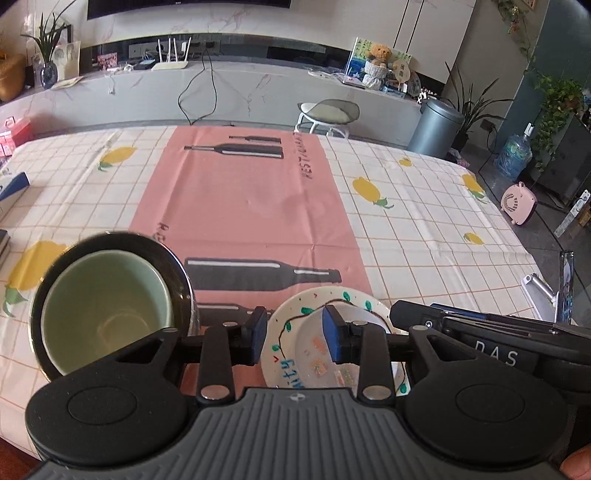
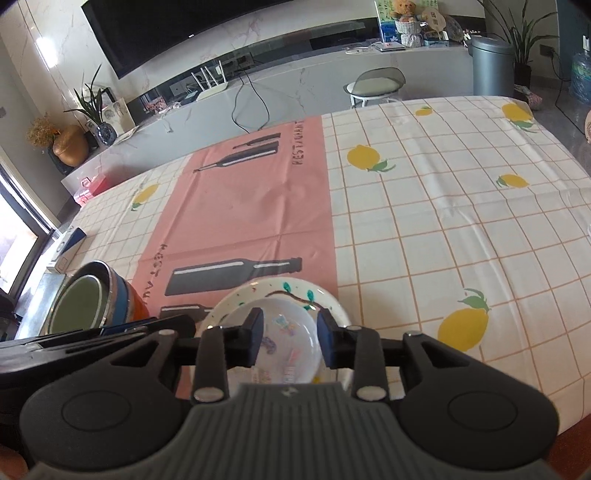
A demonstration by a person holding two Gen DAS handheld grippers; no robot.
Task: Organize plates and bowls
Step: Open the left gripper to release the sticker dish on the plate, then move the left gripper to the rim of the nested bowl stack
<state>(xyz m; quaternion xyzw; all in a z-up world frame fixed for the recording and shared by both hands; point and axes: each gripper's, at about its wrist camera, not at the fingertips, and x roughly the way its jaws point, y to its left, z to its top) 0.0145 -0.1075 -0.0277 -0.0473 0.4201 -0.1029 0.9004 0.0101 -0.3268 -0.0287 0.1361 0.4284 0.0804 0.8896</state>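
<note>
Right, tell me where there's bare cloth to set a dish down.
Free: the pink runner beyond the painted plate, and the checked cloth to its right, up to the far edge. Crowded: the near left corner, where the nested bowls sit close beside the plate with the small white dish on it, both grippers hovering there.

This is a home living and dining room. A large table (image 1: 424, 206) wears a checked cloth printed with lemons, with a pink runner (image 1: 243, 206) showing wine bottles down its middle. Behind it runs a long marble media console (image 1: 221, 92) under a wall-mounted television (image 2: 177, 33), carrying a white router (image 1: 170, 62), a teddy bear (image 1: 380, 53), framed pictures and a vase of green leaves (image 1: 48, 70). A small stool (image 1: 327, 112), a grey pedal bin (image 1: 436, 127), potted plants (image 1: 557, 107), a water jug (image 1: 515, 155) and a pink fan heater (image 1: 519, 203) stand on the floor nearby.
</note>
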